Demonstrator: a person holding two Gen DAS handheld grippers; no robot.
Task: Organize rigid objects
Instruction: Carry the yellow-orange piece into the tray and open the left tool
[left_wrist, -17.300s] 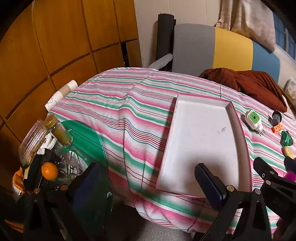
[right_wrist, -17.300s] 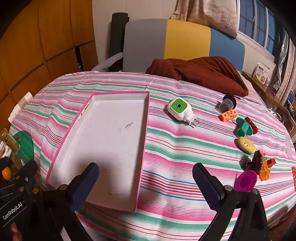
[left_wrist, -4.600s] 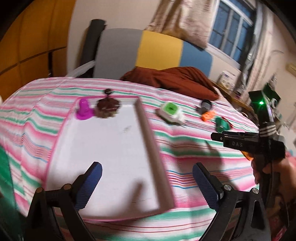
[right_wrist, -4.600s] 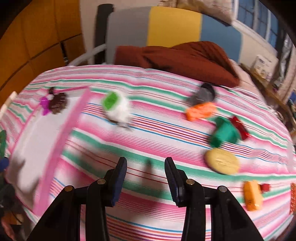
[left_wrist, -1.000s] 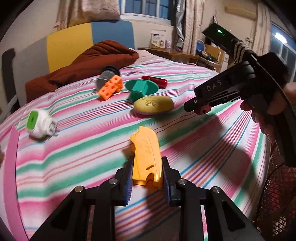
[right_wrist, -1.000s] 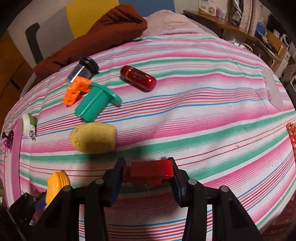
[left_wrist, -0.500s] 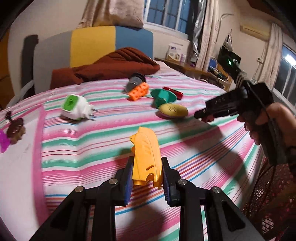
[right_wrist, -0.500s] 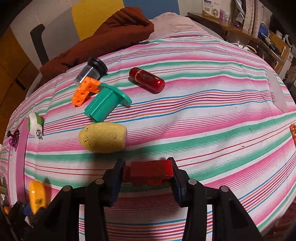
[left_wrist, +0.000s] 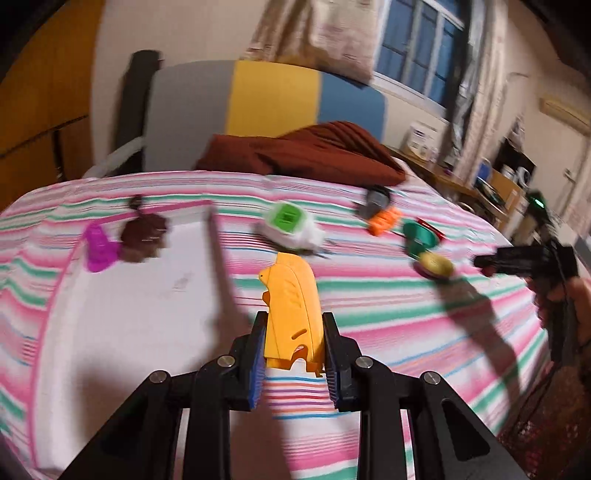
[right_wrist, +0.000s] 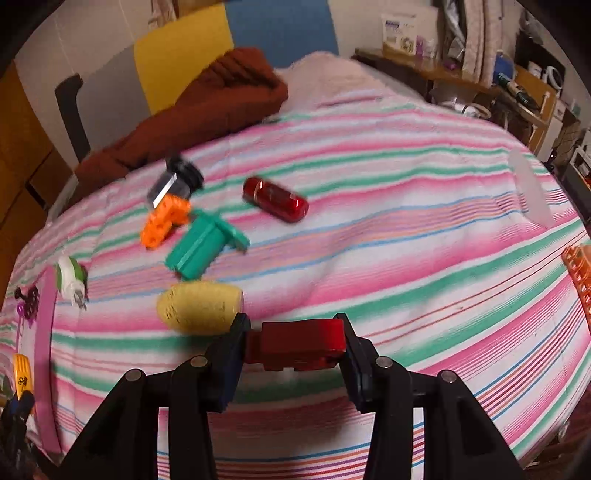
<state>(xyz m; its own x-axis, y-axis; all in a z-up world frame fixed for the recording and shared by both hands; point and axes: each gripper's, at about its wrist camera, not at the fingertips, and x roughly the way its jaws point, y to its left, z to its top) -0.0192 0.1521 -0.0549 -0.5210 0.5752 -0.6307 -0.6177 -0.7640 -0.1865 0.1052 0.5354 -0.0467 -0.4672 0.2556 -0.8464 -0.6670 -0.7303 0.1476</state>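
My left gripper (left_wrist: 293, 345) is shut on a yellow-orange plastic piece (left_wrist: 291, 310), held above the striped bedcover just right of the pink-rimmed white tray (left_wrist: 218, 254). A purple piece (left_wrist: 96, 251) and a brown piece (left_wrist: 144, 236) lie at the tray's far end. My right gripper (right_wrist: 293, 343) is shut on a red block (right_wrist: 299, 343) over the bed's near side; in the left wrist view that right gripper (left_wrist: 484, 264) shows at the right in a hand. On the cover lie a yellow oval (right_wrist: 201, 306), a teal spool (right_wrist: 203, 245), an orange brick (right_wrist: 162, 219) and a red capsule (right_wrist: 275, 199).
A white-and-green plug device (left_wrist: 288, 227) lies right of the tray. A black-capped vial (right_wrist: 177, 182) sits by the orange brick. A brown blanket (left_wrist: 306, 155) is piled at the bed's head. An orange lattice piece (right_wrist: 580, 273) lies at the right edge. A cluttered desk (right_wrist: 480, 66) stands beyond.
The left gripper has swung left with the yellow-orange piece, from over the loose objects to beside the tray, which has come into view. The right gripper barely moved, still holding the red block.
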